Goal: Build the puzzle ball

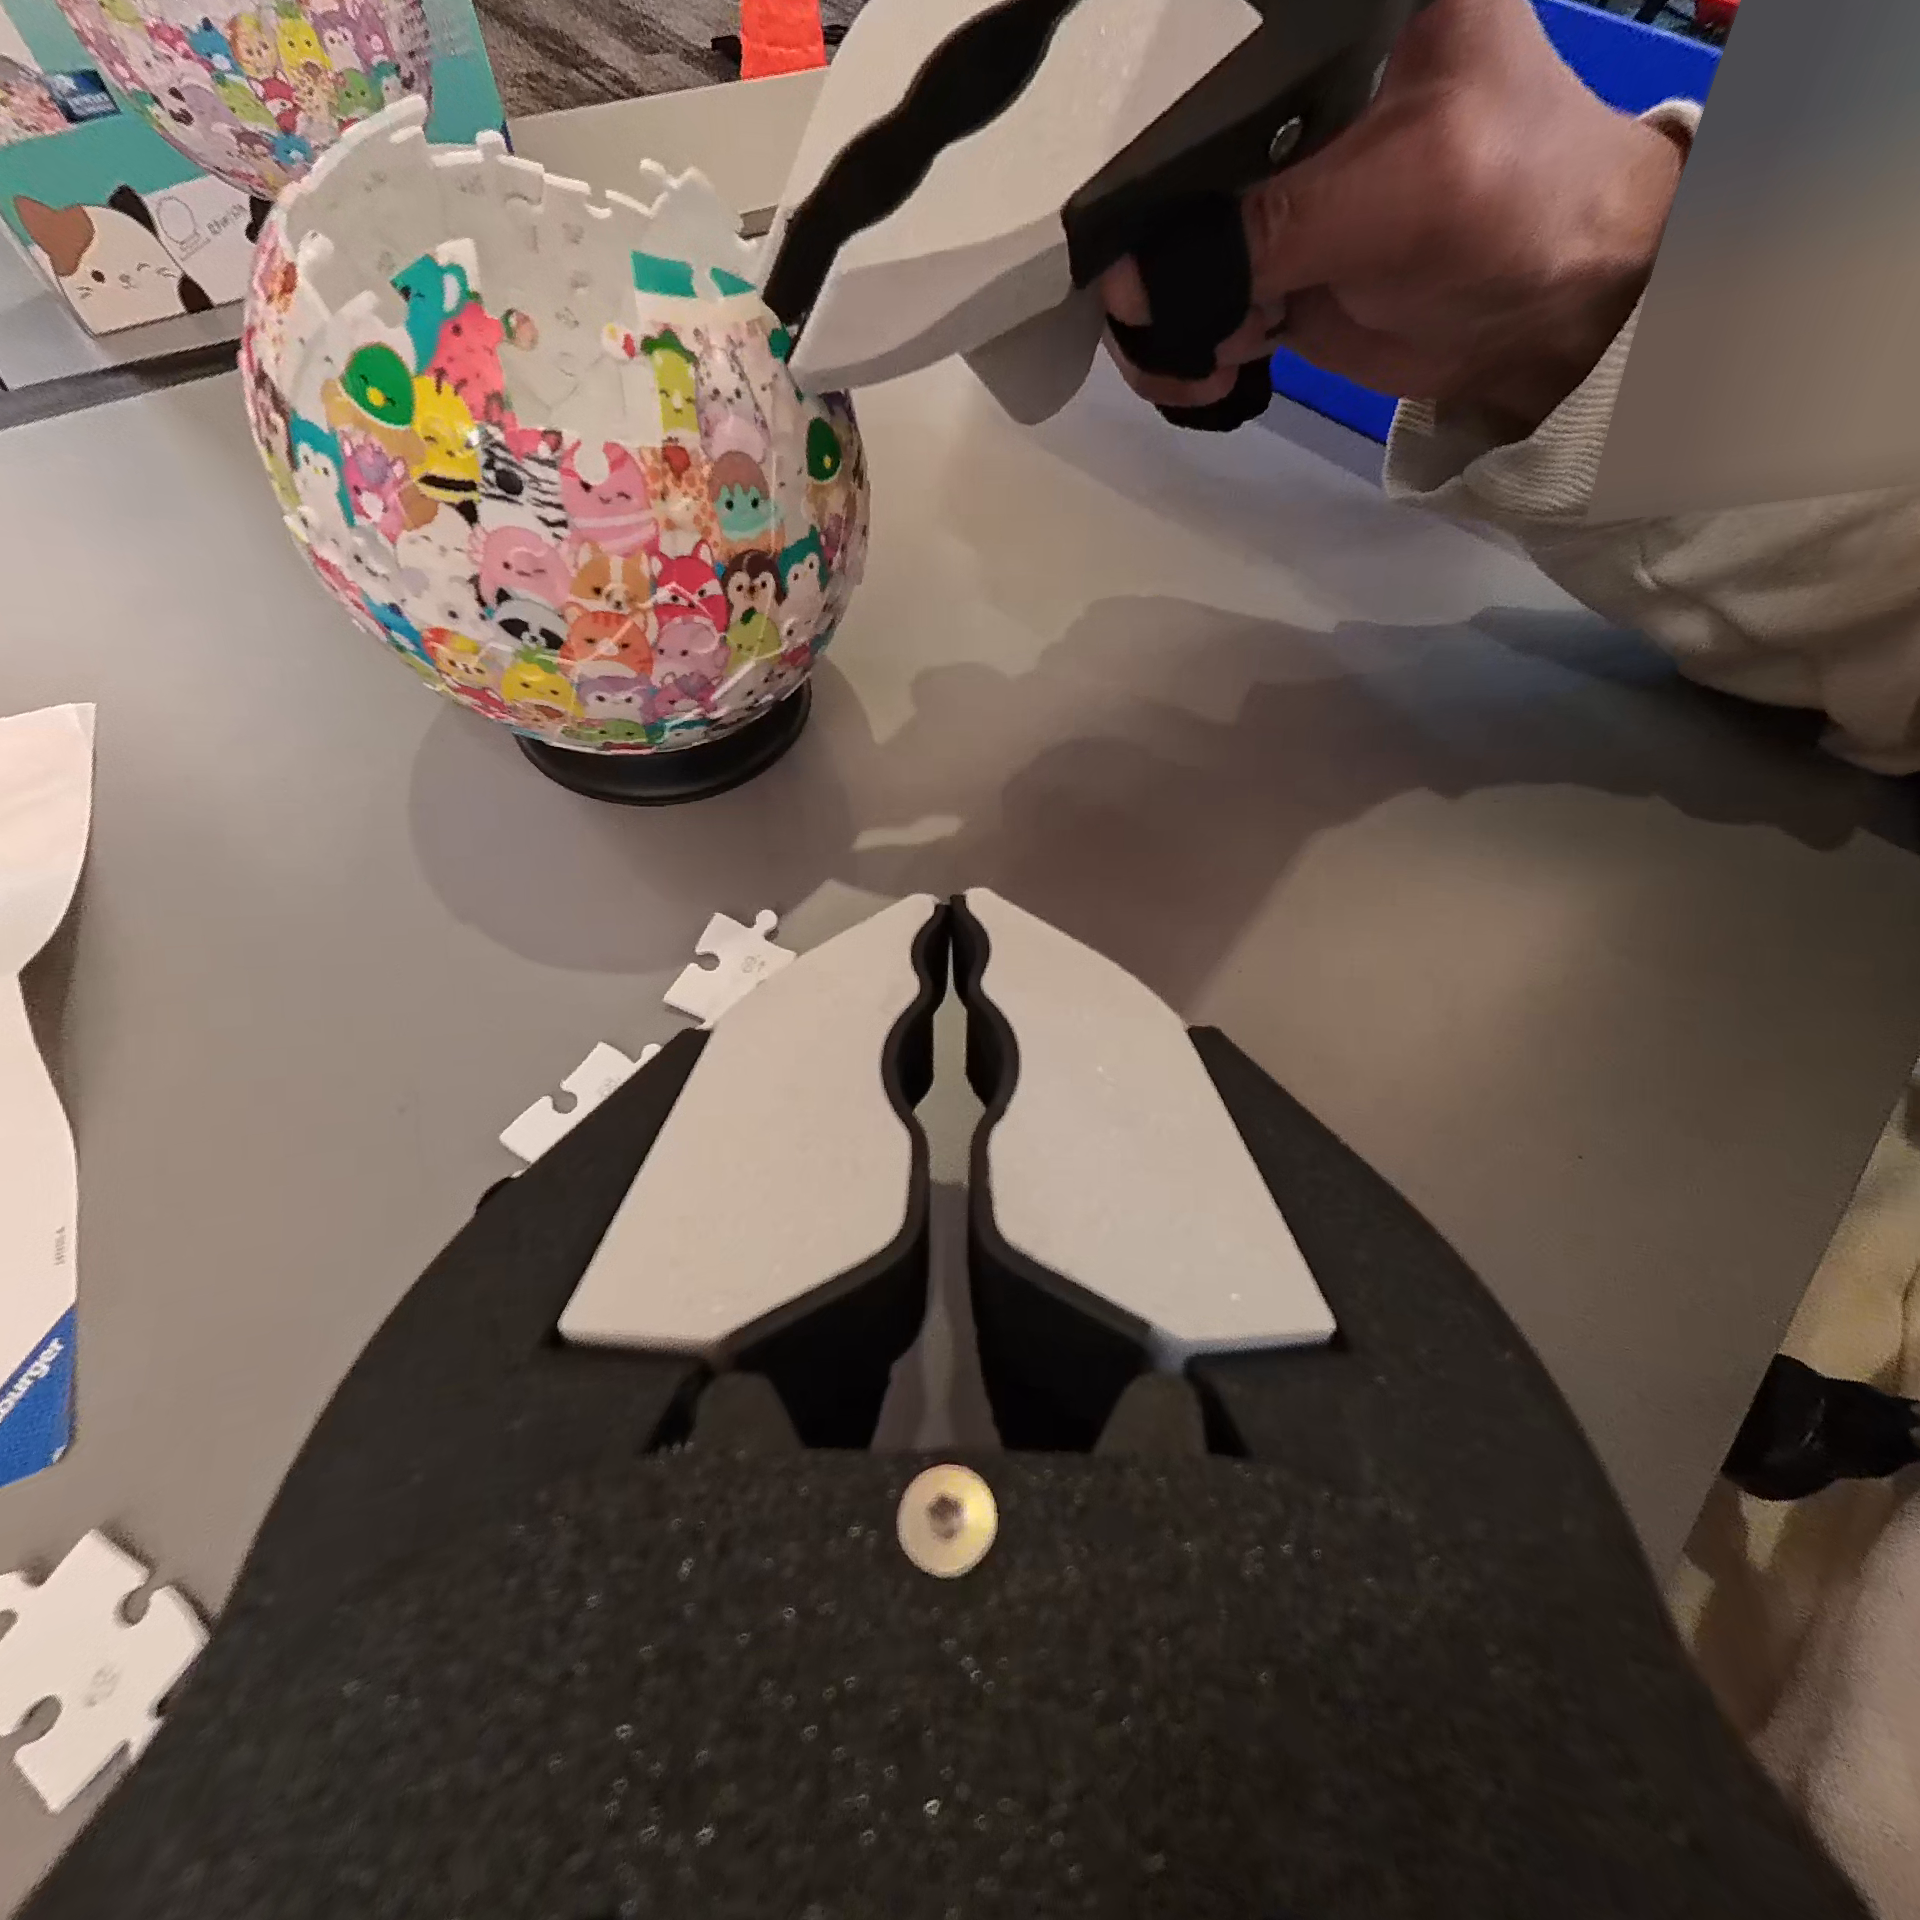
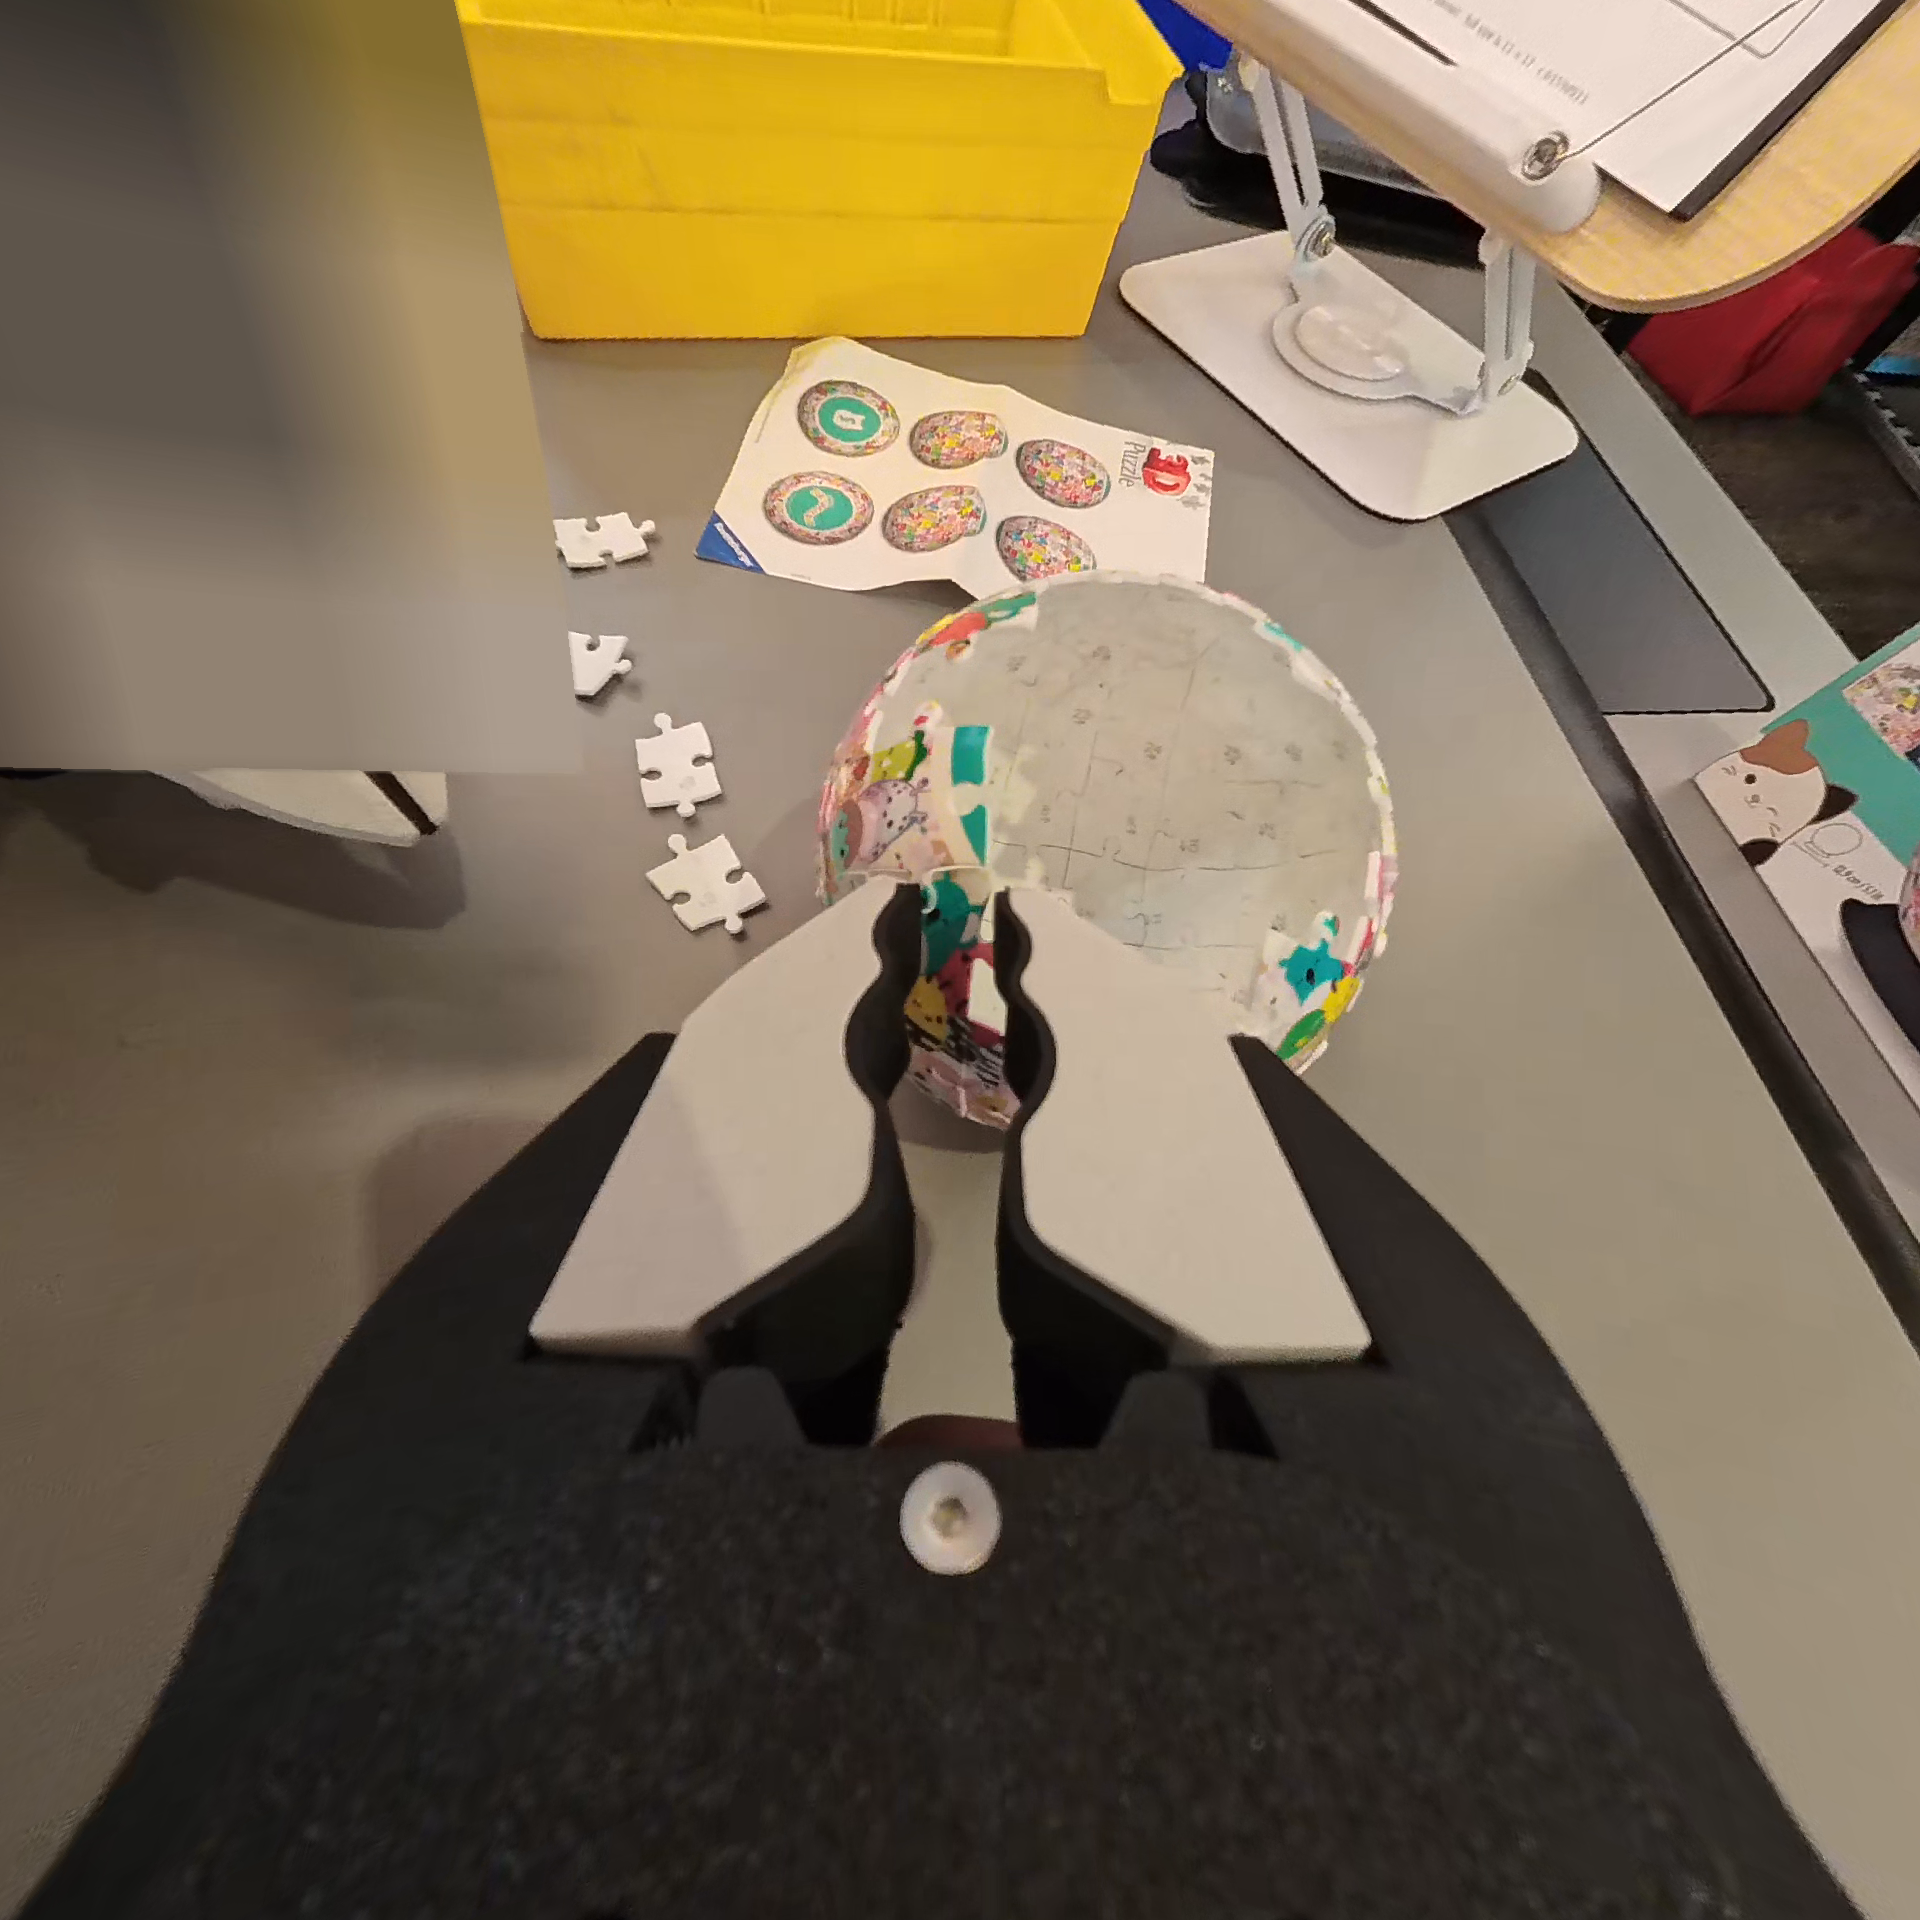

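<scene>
The puzzle ball (image 1: 551,499) is a half-built, open-topped shell with colourful cartoon animals, on a black ring stand (image 1: 665,758). In the right wrist view the ball (image 2: 1164,790) shows its white inside. My right gripper (image 2: 954,906) is at the near rim, jaws narrowed on a coloured puzzle piece (image 2: 951,831) set in the rim. It also shows in the left wrist view (image 1: 800,338), touching the ball's right rim. My left gripper (image 1: 951,914) is shut and empty, low over the table in front of the ball. Several white loose pieces (image 2: 677,764) lie left of the ball.
Loose pieces (image 1: 727,961) lie just left of my left gripper. A leaflet (image 2: 966,478) and a yellow bin (image 2: 800,177) lie behind the ball, and a white stand (image 2: 1351,384) is at the back right. The puzzle box (image 1: 156,208) stands beside the ball. A sleeve (image 1: 1714,582) rests on the table. One gripper's finger ends stand about 12 cm off the other's.
</scene>
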Tool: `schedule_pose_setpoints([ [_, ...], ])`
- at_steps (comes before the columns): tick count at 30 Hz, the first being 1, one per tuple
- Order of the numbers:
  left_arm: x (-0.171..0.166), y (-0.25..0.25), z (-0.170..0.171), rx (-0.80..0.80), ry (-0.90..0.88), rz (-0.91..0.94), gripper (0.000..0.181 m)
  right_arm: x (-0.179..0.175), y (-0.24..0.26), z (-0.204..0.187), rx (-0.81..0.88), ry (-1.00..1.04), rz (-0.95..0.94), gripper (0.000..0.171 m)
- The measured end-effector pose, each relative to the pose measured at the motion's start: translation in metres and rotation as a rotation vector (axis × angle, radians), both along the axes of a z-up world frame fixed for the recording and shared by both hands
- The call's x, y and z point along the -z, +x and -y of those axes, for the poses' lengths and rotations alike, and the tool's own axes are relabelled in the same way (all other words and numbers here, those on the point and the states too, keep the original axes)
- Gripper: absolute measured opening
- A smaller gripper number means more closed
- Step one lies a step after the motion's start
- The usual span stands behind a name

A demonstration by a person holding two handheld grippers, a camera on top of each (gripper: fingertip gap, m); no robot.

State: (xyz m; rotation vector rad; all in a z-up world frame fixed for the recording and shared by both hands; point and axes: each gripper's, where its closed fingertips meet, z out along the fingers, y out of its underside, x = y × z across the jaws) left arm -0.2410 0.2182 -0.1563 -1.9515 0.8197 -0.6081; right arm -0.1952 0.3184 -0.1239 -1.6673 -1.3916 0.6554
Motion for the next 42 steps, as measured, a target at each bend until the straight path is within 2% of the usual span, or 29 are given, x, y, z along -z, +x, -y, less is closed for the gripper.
schedule_pose_setpoints([
  [8, -0.0007, 0.0001, 0.0002, 0.001, -0.001, 0.003, 0.000, 0.0002, -0.0027, -0.0012, -0.015, -0.013, -0.001, 0.012],
  [10, -0.0005, 0.0003, 0.0005, 0.004, -0.002, 0.003, 0.000, -0.0002, -0.0032, -0.0004, -0.039, -0.068, -0.010, 0.021],
  [12, -0.0002, 0.0007, 0.0010, 0.007, -0.004, 0.003, 0.000, 0.0005, -0.0040, 0.0027, -0.090, -0.146, 0.002, 0.022],
  [21, -0.0018, 0.0006, 0.0038, 0.020, -0.014, 0.015, 0.000, -0.0006, -0.0046, 0.0007, -0.187, -0.270, 0.060, 0.009],
  [27, -0.0011, -0.0015, 0.0048, 0.028, -0.021, 0.016, 0.000, 0.0031, -0.0042, 0.0031, -0.226, -0.333, 0.103, 0.017],
  [42, -0.0003, -0.0042, 0.0047, 0.028, -0.030, 0.017, 0.000, 0.0074, -0.0093, 0.0040, -0.283, -0.409, 0.116, 0.010],
])
